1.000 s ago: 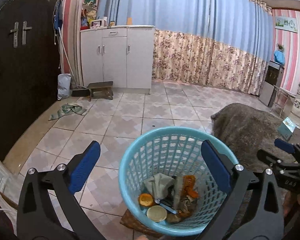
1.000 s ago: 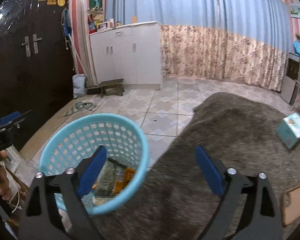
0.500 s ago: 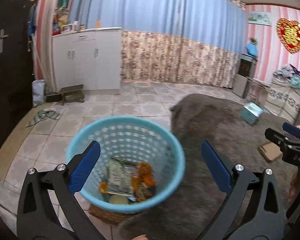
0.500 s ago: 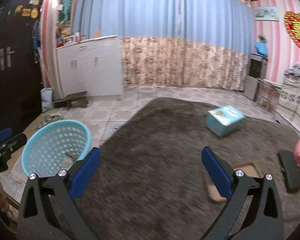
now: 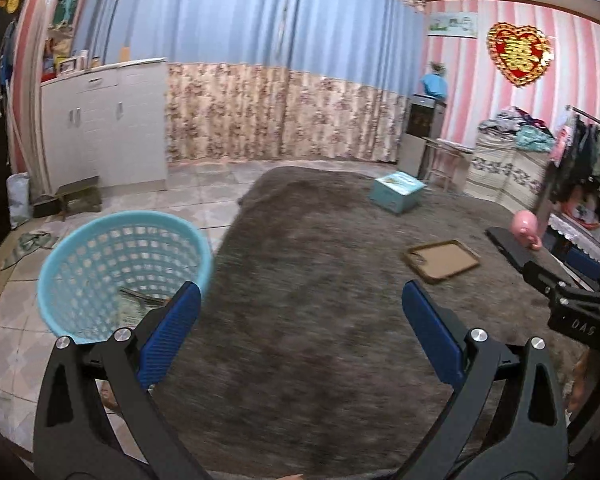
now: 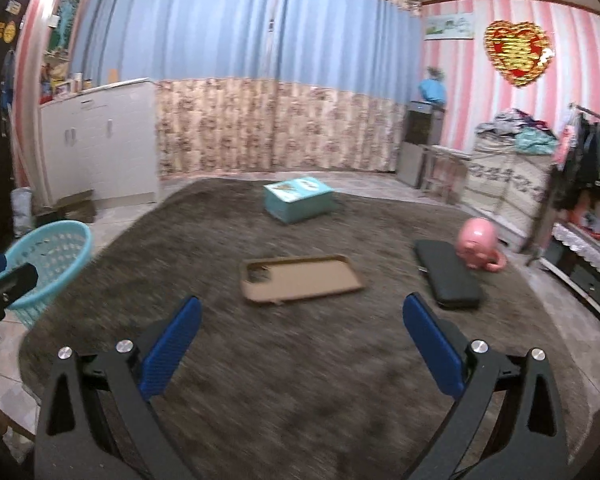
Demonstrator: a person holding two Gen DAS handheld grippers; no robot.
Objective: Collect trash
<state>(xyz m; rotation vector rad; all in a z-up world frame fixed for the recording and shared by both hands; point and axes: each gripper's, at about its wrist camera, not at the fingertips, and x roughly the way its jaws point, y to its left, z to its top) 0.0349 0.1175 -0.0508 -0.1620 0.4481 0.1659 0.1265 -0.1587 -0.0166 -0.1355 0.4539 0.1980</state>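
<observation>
Grey rug (image 6: 300,360) underfoot, trash lying on it. Both jaws wide open, empty. Between pickups now. Brown case (image 6: 300,278) at 12 o'clock, bin (image 5: 120,272) at 10. Next: reach, pinch case.

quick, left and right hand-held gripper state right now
Left hand-held gripper: open, holding nothing.
Right hand-held gripper: open, holding nothing.
</observation>
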